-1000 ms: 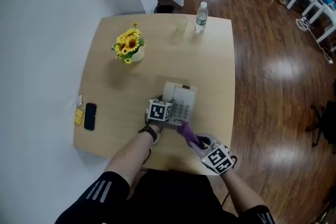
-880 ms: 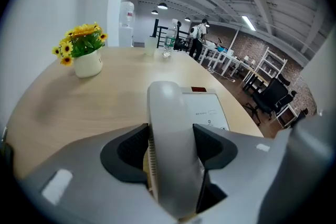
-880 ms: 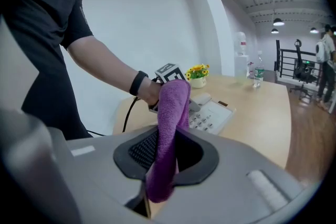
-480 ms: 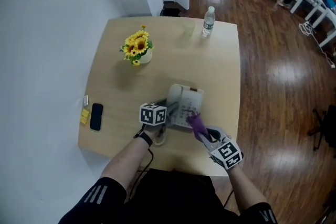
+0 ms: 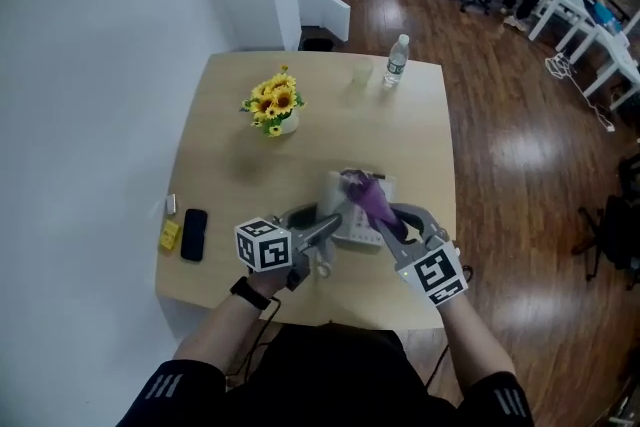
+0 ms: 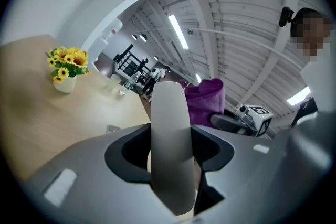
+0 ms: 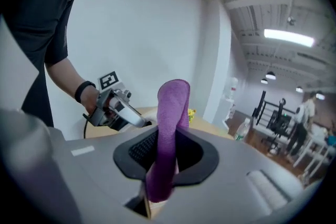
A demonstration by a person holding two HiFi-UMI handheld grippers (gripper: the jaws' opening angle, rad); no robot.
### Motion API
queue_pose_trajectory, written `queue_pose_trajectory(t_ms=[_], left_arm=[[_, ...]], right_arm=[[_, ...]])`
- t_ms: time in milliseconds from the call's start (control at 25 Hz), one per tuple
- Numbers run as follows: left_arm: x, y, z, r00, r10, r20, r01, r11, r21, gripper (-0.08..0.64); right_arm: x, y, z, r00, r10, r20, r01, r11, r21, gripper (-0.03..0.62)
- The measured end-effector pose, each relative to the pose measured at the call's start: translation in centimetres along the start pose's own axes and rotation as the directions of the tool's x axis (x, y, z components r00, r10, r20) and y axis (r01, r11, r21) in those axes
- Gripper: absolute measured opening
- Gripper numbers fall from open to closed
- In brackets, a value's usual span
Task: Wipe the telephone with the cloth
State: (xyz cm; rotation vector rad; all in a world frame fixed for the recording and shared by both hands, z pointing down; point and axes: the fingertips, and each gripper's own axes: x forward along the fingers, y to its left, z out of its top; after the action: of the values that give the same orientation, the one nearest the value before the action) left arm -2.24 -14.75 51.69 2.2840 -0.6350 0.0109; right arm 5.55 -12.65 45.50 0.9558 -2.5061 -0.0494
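The light grey telephone (image 5: 356, 231) sits on the wooden table (image 5: 230, 165), near its front edge. My left gripper (image 5: 318, 233) is shut on the pale handset (image 6: 169, 139), holding it raised and tilted up just left of the base. My right gripper (image 5: 392, 227) is shut on the purple cloth (image 5: 368, 199), which sticks up from the jaws and hangs over the telephone's top. In the right gripper view the cloth (image 7: 170, 128) stands between the jaws, with the left gripper (image 7: 113, 105) beyond. The left gripper view shows the cloth (image 6: 205, 102) behind the handset.
A pot of sunflowers (image 5: 275, 105) stands at the back left. A water bottle (image 5: 396, 60) and a clear cup (image 5: 362, 73) are at the far edge. A black mobile phone (image 5: 194, 233) and a yellow item (image 5: 170, 235) lie at the left edge.
My left gripper has pulled left and lifted with the handset. My right gripper has carried the cloth from the telephone's near side up over its top.
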Motion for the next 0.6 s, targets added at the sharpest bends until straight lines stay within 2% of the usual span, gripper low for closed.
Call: queue_pose_trajectory(t_ms=[80, 160, 360, 400, 600], left_arm=[[-1.7, -1.4, 0.6, 1.000, -0.024, 0.007, 0.024, 0.999, 0.034, 0.212], [-3.2, -2.7, 0.7, 0.999, -0.040, 0.000, 0.040, 0.996, 0.075, 0.212], [-6.4, -4.3, 0.1, 0.998, -0.047, -0.033, 0.052, 0.980, 0.192, 0.212], [-7.1, -4.3, -0.2, 0.998, -0.045, -0.038, 0.051, 0.979, 0.199, 0.212], [-9.5, -4.3, -1.5, 0.999, -0.035, -0.036, 0.042, 0.980, 0.192, 0.212]], right_arm=[[0.7, 0.2, 3.6, 0.999, -0.050, -0.001, 0.049, 0.991, -0.125, 0.066], [1.6, 0.9, 6.0, 0.996, -0.087, -0.028, 0.078, 0.968, -0.239, 0.066], [4.1, 5.8, 7.3, 0.980, -0.126, -0.155, 0.036, 0.875, -0.483, 0.066], [4.1, 6.7, 7.2, 0.977, -0.132, -0.167, 0.031, 0.865, -0.501, 0.066], [3.5, 10.6, 6.4, 0.977, -0.104, -0.188, -0.009, 0.855, -0.519, 0.064]])
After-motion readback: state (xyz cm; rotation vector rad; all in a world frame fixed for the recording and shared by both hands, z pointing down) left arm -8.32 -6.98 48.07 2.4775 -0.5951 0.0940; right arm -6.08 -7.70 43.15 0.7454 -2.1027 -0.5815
